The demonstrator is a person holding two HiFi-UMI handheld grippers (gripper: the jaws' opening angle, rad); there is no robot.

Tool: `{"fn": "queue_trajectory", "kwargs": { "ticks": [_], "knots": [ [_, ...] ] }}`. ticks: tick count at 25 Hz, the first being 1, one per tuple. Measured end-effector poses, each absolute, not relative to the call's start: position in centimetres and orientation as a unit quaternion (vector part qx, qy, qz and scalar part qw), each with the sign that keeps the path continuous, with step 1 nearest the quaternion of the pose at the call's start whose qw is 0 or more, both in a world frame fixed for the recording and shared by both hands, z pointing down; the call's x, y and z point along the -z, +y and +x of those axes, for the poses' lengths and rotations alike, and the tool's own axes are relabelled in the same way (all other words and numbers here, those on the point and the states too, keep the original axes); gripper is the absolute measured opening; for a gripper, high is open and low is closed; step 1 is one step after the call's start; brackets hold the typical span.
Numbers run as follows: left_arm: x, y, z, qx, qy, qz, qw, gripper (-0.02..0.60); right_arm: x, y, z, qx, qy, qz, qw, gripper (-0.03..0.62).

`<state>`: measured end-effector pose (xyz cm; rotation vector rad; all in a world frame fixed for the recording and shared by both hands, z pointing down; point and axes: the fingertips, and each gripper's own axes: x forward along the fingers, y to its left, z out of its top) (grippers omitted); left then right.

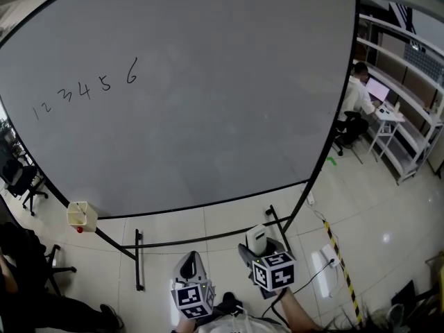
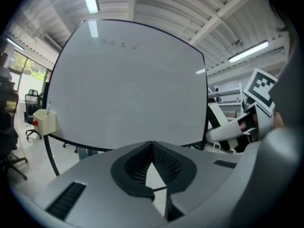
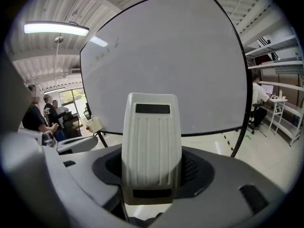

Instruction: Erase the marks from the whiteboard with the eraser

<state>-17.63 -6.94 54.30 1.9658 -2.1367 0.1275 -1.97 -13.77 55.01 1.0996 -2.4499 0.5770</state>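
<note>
Eraser in hand, standing back from the board

In the head view, the whiteboard [image 1: 208, 103] filled the space ahead, and the marks [image 1: 83, 89], the digits 1 to 6, sat high at its left. Both tools hung low over the floor, well apart from the writing. My right hand-held gripper [image 1: 258, 247] carried the eraser [image 1: 257, 236], while my left hand-held gripper [image 1: 189, 265] hung beside it. In the left gripper view, its jaws were pressed together on nothing; I judged it idle because wiping needs one tool. A pale box [image 2: 43, 121] hung at the board's lower left corner. In the right gripper view, the jaws pinched the white ribbed eraser by its sides, its long body pointing at the board, probably so that I could lay it flat on the marks once raised.
</note>
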Motion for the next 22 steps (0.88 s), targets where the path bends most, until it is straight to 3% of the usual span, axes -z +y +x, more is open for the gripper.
{"fn": "queue_trajectory", "kwargs": {
  "ticks": [9,22],
  "knots": [
    [-55.9,5.0,-14.9,-0.07,-0.751,0.644,0.125,0.003,-57.9,-2.3,0.9,-0.236,-0.879,0.372,0.18,0.279],
    [-53.3,13.0,-16.6,-0.063,-0.768,0.629,0.099,0.003,-56.6,6.8,-3.2,-0.217,-0.905,0.318,0.183,0.281]
  ]
}}
